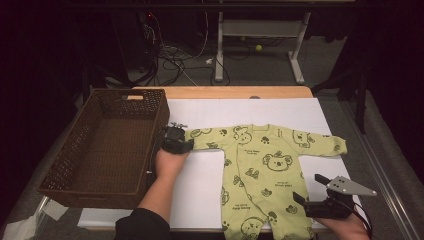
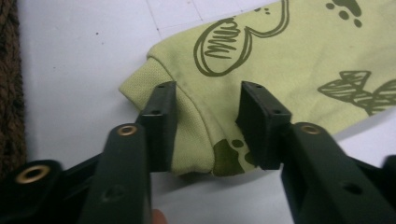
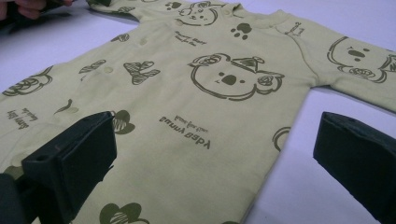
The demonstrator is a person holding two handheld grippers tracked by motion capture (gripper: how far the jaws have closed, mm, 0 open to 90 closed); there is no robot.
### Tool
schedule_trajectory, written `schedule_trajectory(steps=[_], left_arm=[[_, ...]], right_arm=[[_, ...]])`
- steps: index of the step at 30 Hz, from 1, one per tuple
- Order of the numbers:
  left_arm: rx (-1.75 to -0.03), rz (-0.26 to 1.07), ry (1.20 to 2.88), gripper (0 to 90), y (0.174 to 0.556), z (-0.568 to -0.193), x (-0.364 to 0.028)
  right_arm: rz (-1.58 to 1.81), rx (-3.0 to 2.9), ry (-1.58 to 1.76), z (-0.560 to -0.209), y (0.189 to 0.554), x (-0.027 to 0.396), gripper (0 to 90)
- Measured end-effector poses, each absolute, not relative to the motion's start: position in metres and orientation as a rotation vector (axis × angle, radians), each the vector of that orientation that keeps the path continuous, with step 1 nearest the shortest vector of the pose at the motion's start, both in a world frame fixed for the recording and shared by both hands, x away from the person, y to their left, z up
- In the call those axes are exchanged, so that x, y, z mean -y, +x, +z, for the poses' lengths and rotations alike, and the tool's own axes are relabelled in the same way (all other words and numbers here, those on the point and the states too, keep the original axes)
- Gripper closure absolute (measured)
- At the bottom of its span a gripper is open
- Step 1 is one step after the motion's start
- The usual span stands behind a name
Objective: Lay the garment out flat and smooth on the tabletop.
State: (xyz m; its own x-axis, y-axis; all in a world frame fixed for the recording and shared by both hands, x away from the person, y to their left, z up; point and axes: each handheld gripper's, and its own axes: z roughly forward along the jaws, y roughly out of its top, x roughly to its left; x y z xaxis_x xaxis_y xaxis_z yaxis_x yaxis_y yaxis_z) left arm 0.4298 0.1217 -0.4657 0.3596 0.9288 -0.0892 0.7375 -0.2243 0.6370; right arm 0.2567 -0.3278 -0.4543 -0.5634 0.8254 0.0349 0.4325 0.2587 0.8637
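Observation:
A light green baby onesie (image 1: 265, 165) with dark koala prints lies spread flat on a white sheet (image 1: 200, 185), arms out and neck toward the far side. My left gripper (image 1: 182, 136) is at the end of its left sleeve. In the left gripper view the left gripper (image 2: 208, 126) is open, its jaws standing on either side of the sleeve cuff (image 2: 144, 79). My right gripper (image 1: 309, 188) is at the front right, beside the onesie's right leg. The right gripper (image 3: 212, 163) is wide open just above the edge of the onesie (image 3: 196, 93), holding nothing.
A big brown wicker basket (image 1: 85, 200), empty, stands on the left of the table close to my left gripper; its wall (image 2: 7, 93) is at the left gripper view's edge. Beyond the table's wooden far edge (image 1: 225, 92) are cables and desk legs on the floor.

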Motion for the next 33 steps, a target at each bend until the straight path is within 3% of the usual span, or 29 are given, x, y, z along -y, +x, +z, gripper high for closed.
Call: schedule_trajectory(steps=[4,15,33], left_arm=[[-1.439,0.432,2.028,68.4,0.428,-0.466,-0.123],[-1.449,0.469,1.996,79.2,0.427,-0.468,-0.121],[-1.4,0.479,1.933,81.8,0.42,-0.451,-0.121]], right_arm=[[1.241,-2.105,1.139,-0.454,0.255,0.329,0.1],[1.238,-2.099,1.133,-0.452,0.253,0.329,0.1],[1.241,-2.094,1.124,-0.45,0.25,0.331,0.1]])
